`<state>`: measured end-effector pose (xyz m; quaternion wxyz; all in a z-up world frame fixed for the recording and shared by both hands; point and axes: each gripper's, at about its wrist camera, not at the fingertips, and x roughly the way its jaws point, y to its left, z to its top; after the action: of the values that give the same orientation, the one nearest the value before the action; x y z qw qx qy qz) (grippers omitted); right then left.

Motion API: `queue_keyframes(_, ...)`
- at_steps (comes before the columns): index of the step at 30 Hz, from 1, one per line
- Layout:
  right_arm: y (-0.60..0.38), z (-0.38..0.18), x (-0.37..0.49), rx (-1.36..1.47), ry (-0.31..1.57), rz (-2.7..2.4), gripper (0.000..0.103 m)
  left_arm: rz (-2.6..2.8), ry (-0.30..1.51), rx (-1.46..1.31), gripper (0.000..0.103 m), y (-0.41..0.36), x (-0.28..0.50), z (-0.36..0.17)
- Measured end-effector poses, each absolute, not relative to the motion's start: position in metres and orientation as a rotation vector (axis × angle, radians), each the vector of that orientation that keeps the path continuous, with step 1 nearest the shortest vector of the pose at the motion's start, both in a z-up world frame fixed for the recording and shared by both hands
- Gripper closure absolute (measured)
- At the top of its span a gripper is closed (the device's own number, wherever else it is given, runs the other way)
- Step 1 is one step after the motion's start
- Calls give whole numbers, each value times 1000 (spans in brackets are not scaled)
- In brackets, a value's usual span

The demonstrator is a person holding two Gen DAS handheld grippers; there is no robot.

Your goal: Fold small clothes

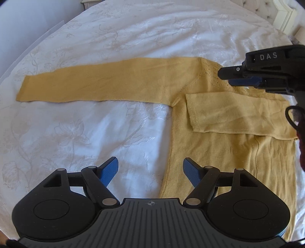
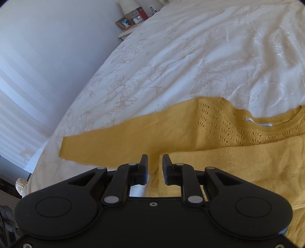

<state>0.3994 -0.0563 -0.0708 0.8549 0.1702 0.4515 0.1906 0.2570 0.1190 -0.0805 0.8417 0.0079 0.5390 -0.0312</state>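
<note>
White raised letters reading "DAS" mark the black body of the right gripper [image 1: 233, 76] as it hangs over the shoulder of a single mustard-yellow knit sweater [image 1: 228, 152] spread flat on a white bedspread [image 1: 95, 38] with a pale floral pattern. No other writing can be read; a small white tag [image 2: 251, 120] sits inside the neckline, its print too small to make out. The sweater has two sleeves: one [image 1: 95, 85] stretched straight out across the bedspread, the other [image 1: 238, 116] folded back across the chest. Two grippers are in view, each with two fingers. The left gripper [image 1: 150, 172], blue pads showing, stands wide open just above the sweater's side edge and holds nothing. In its own camera the right gripper [image 2: 154, 167] shows a narrow gap between its jaws, with nothing clamped and the yellow knit visible below. On a bedside table [image 2: 124, 35] in the far corner stand one wooden picture frame [image 2: 124, 22], one small clock [image 2: 138, 19], one red cylindrical container [image 2: 143, 13] and the base of one lamp [image 2: 129, 5].
</note>
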Motion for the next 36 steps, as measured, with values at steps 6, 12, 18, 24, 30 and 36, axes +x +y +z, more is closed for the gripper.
queue_keyframes(6, -110, -71, 375, 357, 948, 340, 54, -93, 1105, 8, 29, 94, 281, -85)
queue_keyframes(12, -183, -76, 343, 331, 971, 221, 54, -154, 1065, -42, 36, 67, 316, -104)
queue_keyframes(18, -229, -86, 325, 353, 991, 134, 50, -183, 1065, 53, 42, 40, 345, -131)
queue_keyframes(24, -258, -100, 322, 424, 1002, 76, 50, -147, 1088, 101, 42, 32, 369, -152)
queue_keyframes(30, -268, -118, 329, 459, 1023, 71, 50, -126, 1101, 114, 46, 21, 379, -164)
queue_keyframes(36, -277, -128, 328, 506, 1004, 54, 50, -75, 1049, 255, 98, -5, 376, -156)
